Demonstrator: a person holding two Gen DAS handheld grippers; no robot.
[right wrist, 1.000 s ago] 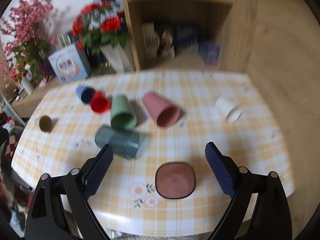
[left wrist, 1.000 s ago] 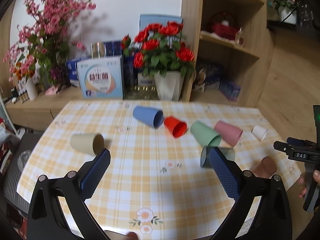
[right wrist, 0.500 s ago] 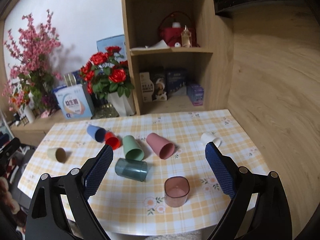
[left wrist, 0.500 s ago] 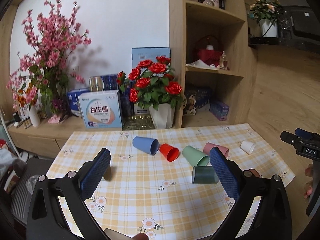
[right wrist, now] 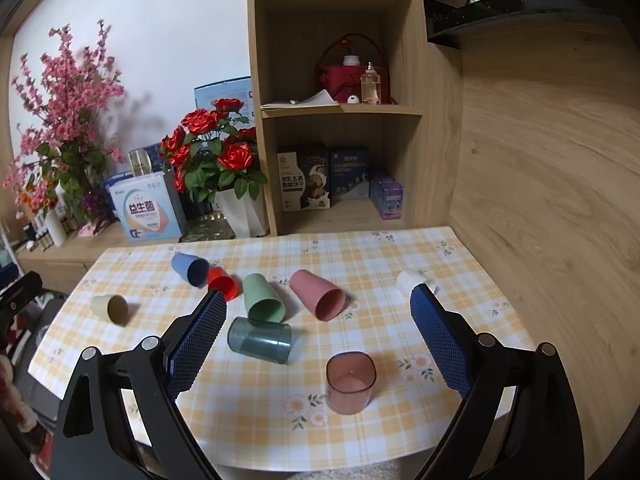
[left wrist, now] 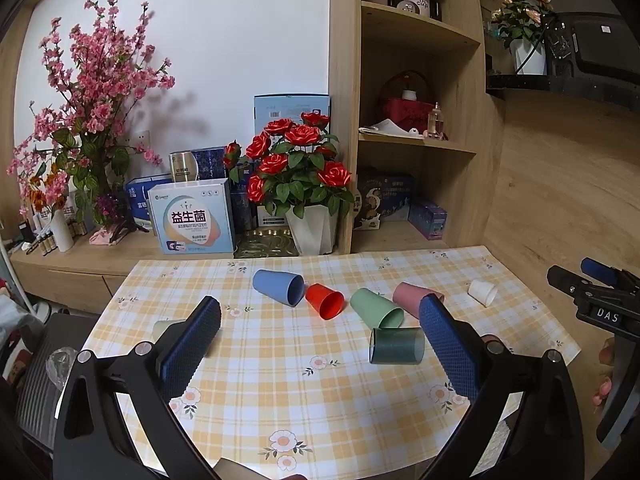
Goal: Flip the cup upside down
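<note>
The translucent pink square cup [right wrist: 351,382] stands upright at the lower centre of the right wrist view, on the checked tabletop [right wrist: 384,264]. Both the right gripper [right wrist: 318,344] and left gripper [left wrist: 320,344] have released, empty jaws. I judge it best to grasp low across the walls, then rotate slowly.

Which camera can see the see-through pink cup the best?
The right wrist view. The pink cup stands there in full sight on the table, between the open right gripper fingers. In the left wrist view only a sliver of it peeks from behind a finger.

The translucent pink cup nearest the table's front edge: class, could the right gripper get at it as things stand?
Probably yes: the translucent pink cup stands alone, below and ahead of the open right gripper, nothing between.
</note>
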